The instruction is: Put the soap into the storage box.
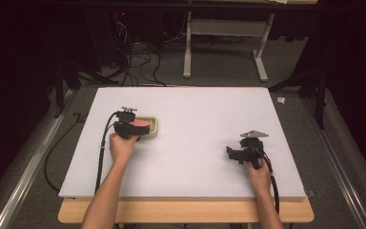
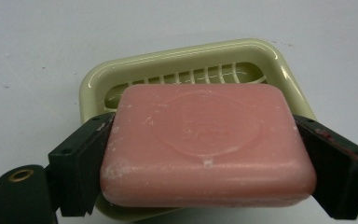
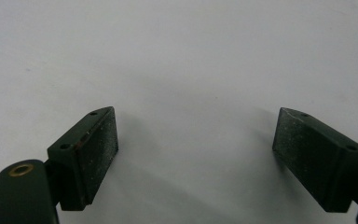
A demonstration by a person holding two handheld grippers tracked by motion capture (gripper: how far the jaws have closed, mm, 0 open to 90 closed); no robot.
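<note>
Between claw [image 2: 205, 154] pads: smooth pink soap [image 2: 207, 144]

1. High view — white table top [image 1: 195, 143] evenly lit from above and bright; surrounding floor and room edges fall to near black, with a faint reddish cast in the dark corners.
2. High view, sharpness — soft and low in detail; small parts of the right gripper [image 1: 233, 153] are hard to resolve.
3. Left gripper view — glossy highlights along the rim of the cream soap dish [image 2: 261, 49]; pink soap bar [image 2: 207, 144] matte, fairly sharp, no glare.
4. Right gripper view — jaws cast soft, diffuse shadows on the surface; background dims toward the upper corners.
5. Both gripper views — mild graininess, nearest black parts slightly blurred.
</note>
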